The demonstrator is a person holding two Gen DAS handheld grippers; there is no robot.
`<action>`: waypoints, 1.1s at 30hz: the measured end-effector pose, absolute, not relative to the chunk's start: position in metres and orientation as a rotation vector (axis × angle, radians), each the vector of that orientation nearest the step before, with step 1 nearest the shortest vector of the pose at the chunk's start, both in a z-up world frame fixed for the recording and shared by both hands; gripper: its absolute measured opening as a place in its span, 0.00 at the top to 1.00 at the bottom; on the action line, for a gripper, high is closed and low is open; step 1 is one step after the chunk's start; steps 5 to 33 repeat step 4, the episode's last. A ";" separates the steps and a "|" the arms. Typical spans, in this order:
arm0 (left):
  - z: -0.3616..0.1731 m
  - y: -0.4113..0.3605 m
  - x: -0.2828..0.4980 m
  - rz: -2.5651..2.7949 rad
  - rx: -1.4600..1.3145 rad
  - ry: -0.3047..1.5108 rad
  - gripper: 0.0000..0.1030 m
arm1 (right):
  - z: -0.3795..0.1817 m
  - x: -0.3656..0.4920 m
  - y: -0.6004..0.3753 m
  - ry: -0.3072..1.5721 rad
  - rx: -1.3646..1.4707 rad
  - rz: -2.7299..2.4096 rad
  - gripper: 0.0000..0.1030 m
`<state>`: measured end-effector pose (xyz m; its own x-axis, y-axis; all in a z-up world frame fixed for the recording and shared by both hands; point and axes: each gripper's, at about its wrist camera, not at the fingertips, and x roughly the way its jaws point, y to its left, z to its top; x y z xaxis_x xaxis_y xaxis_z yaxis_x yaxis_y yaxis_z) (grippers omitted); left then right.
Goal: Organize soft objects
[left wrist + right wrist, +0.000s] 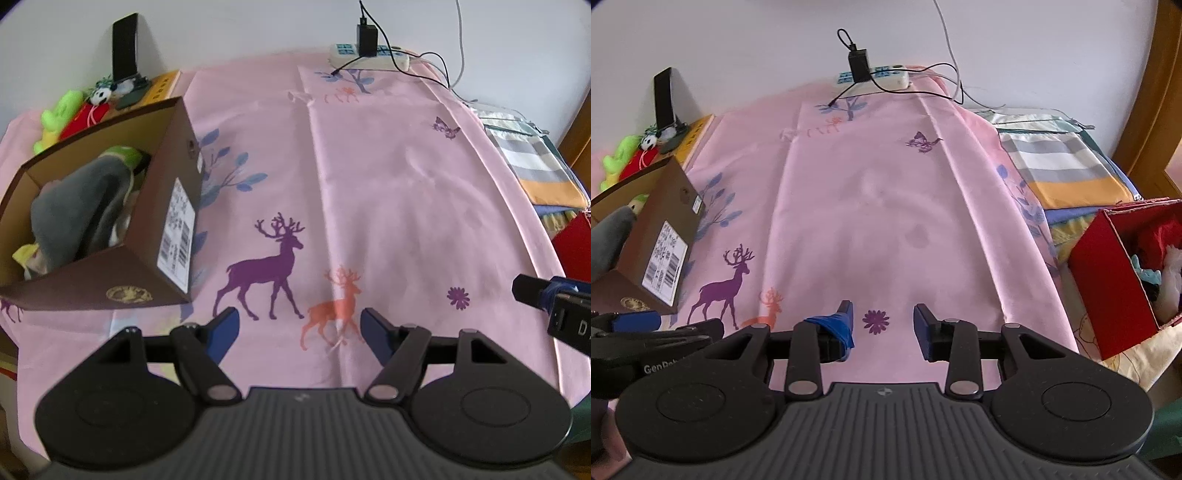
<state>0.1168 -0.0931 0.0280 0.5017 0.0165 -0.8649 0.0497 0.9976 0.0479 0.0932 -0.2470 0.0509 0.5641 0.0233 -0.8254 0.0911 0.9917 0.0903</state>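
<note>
Fingers on both grippers spread, nothing between them. Left gripper wide apart over the pink deer-print sheet, above the orange deer. Right gripper gap narrower, over the purple flower print. Soft items: grey plush plus a green one sit in the brown box at left; red box at right holds red, white and teal soft pieces.

The right gripper hung with jaws apart and nothing between them over a pink sheet. A brown box sat to its left, a red box to its right.
</note>
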 end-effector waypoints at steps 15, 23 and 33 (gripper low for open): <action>0.026 -0.095 0.122 -0.030 0.079 1.051 0.29 | 0.048 0.100 -0.243 0.983 0.125 -0.055 0.81; 0.026 -0.095 0.122 -0.030 0.079 1.051 0.29 | 0.048 0.100 -0.243 0.983 0.125 -0.055 0.81; 0.026 -0.095 0.122 -0.030 0.079 1.051 0.29 | 0.048 0.100 -0.243 0.983 0.125 -0.055 0.81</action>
